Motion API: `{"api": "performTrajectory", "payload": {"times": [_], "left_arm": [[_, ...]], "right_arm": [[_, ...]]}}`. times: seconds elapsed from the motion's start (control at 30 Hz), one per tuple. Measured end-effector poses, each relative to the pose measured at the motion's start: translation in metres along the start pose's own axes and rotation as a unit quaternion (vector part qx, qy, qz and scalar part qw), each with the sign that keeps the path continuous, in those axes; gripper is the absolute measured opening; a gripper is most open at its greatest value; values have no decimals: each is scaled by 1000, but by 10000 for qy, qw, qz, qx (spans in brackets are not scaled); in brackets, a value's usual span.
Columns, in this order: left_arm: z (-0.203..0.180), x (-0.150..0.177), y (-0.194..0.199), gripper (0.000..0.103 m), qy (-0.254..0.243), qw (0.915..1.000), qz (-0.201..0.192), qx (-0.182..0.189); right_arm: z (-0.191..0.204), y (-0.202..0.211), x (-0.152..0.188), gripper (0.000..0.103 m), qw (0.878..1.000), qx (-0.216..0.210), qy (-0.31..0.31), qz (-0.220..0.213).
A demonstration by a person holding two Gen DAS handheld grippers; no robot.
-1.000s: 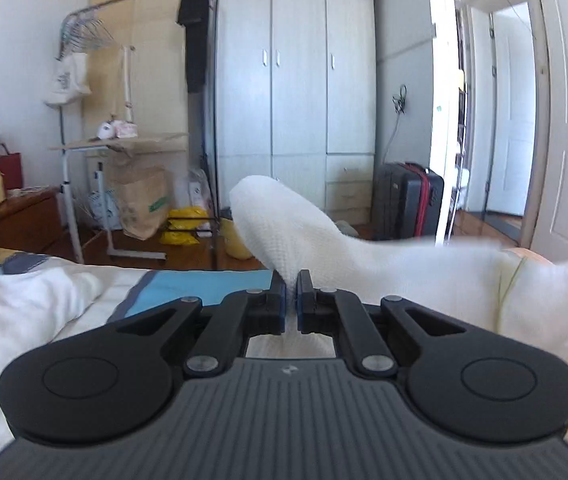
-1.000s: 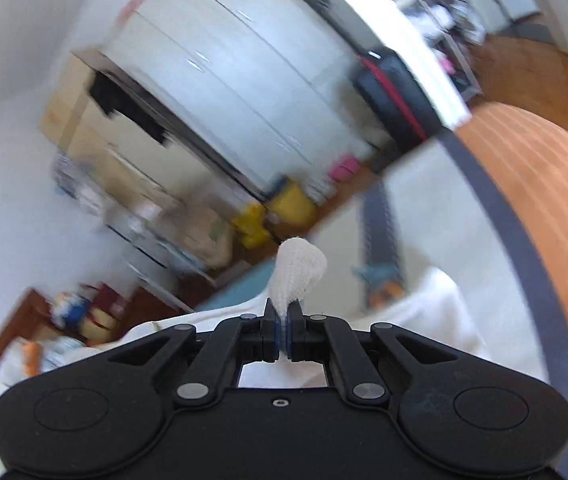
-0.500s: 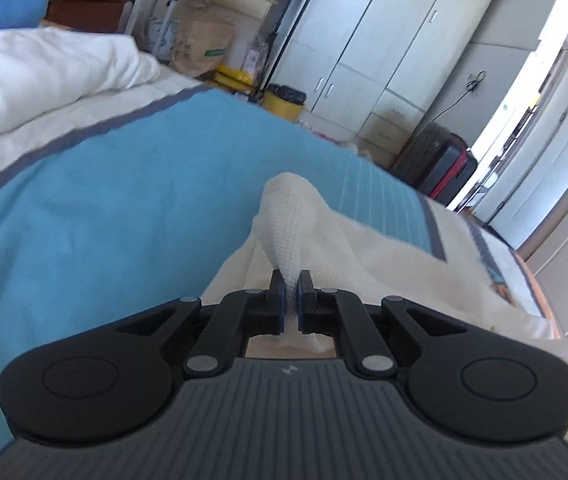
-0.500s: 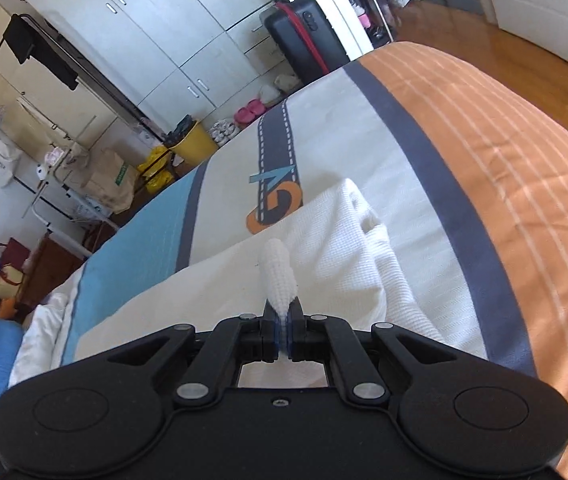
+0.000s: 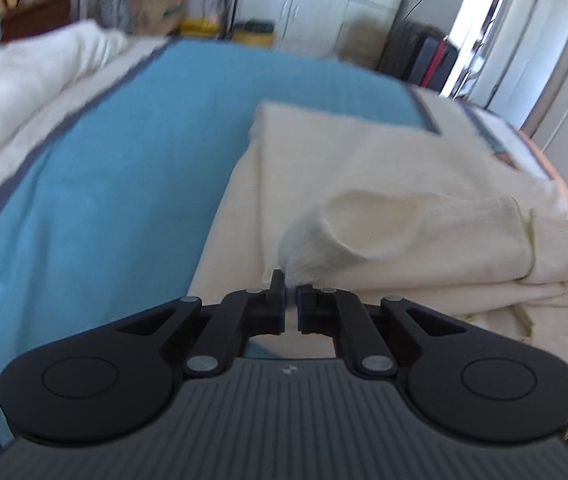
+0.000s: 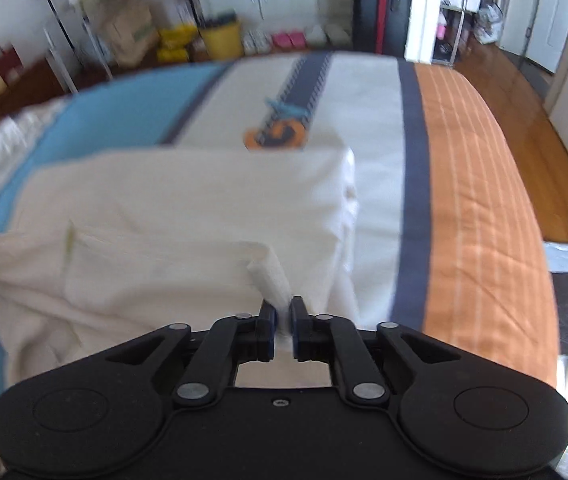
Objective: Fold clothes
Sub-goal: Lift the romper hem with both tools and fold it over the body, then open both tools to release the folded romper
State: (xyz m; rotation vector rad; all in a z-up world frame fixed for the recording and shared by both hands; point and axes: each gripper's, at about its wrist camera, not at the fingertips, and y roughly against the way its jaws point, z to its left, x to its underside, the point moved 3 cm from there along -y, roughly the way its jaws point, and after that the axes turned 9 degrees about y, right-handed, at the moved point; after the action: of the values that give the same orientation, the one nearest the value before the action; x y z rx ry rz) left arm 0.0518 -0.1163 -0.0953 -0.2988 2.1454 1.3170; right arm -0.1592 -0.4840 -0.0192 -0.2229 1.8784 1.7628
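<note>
Both grippers' fingers, left [image 5: 291,298] and right [image 6: 282,318], pinching cream garment [image 6: 187,200]; no legible writing.

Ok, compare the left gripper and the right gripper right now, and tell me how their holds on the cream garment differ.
The left gripper has its jaws slightly parted with a bunched fold of the cream garment at its tips; the right gripper has a wider gap with a narrow strip running down between its fingers. The left gripper's cloth billows up in a raised loop; the right gripper's cloth lies nearly flat. Both sit low over the striped bedspread. Whether either has let go is unclear.
</note>
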Motion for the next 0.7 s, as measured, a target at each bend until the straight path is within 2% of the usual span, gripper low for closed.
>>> {"api": "performTrajectory", "payload": {"times": [0.07, 0.13, 0.17, 0.37, 0.43, 0.5, 0.53, 0.63, 0.67, 0.7], "left_arm": [[3, 2, -4, 5, 94, 9998, 152, -36], [1, 1, 1, 5, 7, 10000, 20, -58], [-1, 1, 5, 5, -48, 9999, -58, -73], [-4, -5, 16, 9, -90, 9994, -321, 22], [0, -12, 28, 11, -42, 9972, -620, 423], [9, -26, 46, 24, 197, 9908, -968, 923], [15, -31, 52, 26, 352, 9868, -1140, 1097], [31, -33, 34, 29, 948, 9786, -703, 1685], [36, -34, 27, 29, 1145, 9739, -553, 1878], [41, -29, 14, 29, 1454, 9675, -226, 2055]], "right_arm": [[-1, 2, 3, 17, 9999, 88, -56, -4], [-1, 9, 5, 42, 9996, 91, -173, -191], [5, 7, 2, 45, 9995, -63, -194, -230], [46, -2, -20, 46, 9933, -1022, -313, -446], [59, -4, -27, 47, 9890, -1340, -352, -517], [73, -7, -34, 47, 9837, -1656, -390, -588], [79, -8, -38, 48, 9806, -1813, -409, -623], [116, -16, -51, 56, 9806, -1822, 322, -644], [128, -19, -56, 58, 9795, -1820, 569, -650], [141, -22, -60, 60, 9778, -1818, 816, -655]]}}
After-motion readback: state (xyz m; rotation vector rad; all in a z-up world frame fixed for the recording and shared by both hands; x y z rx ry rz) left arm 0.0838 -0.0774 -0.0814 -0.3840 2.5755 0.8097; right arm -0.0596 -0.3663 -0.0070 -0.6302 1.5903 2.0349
